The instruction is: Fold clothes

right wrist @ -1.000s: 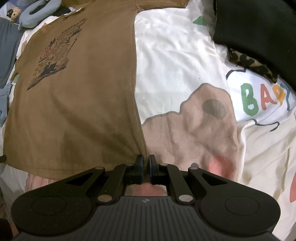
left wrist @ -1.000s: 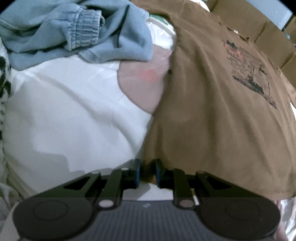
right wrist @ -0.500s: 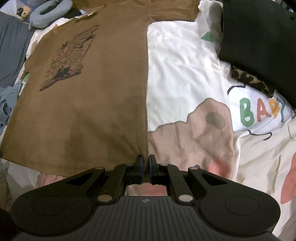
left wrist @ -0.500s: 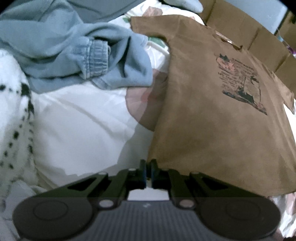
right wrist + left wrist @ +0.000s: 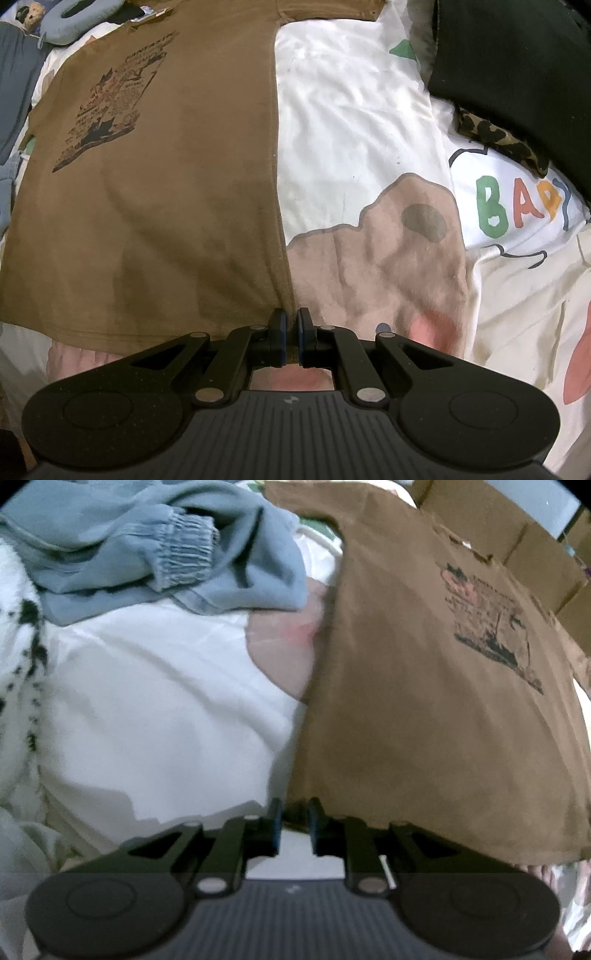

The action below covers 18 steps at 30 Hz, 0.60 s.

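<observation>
Your right tongs (image 5: 290, 334) pinch the brown T-shirt (image 5: 155, 221) hem corner; left tongs (image 5: 294, 821) opening around its blurred opposite corner, hem partly hidden.

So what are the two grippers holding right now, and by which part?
The right gripper is shut on the brown T-shirt at its bottom hem corner. The left gripper has the opposite hem corner between its opening jaws, not clamped.
</observation>
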Tool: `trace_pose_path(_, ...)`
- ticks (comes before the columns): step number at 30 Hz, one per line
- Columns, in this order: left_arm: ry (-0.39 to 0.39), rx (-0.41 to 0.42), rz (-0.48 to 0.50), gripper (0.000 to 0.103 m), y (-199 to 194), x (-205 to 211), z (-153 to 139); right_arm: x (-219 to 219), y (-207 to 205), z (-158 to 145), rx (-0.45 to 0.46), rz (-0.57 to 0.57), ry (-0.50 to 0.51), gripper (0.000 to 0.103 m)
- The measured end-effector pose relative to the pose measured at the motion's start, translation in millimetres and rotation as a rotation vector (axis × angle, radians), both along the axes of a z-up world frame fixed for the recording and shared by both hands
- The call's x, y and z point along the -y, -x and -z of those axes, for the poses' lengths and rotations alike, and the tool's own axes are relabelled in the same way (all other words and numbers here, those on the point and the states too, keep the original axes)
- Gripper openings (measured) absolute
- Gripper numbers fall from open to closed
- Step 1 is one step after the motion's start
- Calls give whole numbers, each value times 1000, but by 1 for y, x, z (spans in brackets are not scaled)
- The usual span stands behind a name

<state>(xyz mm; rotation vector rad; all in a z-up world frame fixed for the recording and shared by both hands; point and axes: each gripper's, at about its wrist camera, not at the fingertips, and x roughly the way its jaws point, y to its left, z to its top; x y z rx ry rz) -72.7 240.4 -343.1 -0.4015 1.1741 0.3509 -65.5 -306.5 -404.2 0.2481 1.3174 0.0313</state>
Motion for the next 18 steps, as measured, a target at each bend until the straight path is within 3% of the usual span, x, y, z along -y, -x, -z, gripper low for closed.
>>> trace_pose_path(6, -1, 32, -69, 14, 2, -19, 0, -1, -1, 3, -10, -1, 4, 4)
trace_pose_path(11, 26, 62, -72, 14, -4, -17, 3, -3, -1, 4, -14, -3, 8, 4)
trace_pose_path(18, 12, 29, -43, 14, -9, -10, 25, -4, -2, 3, -19, -10, 13, 4)
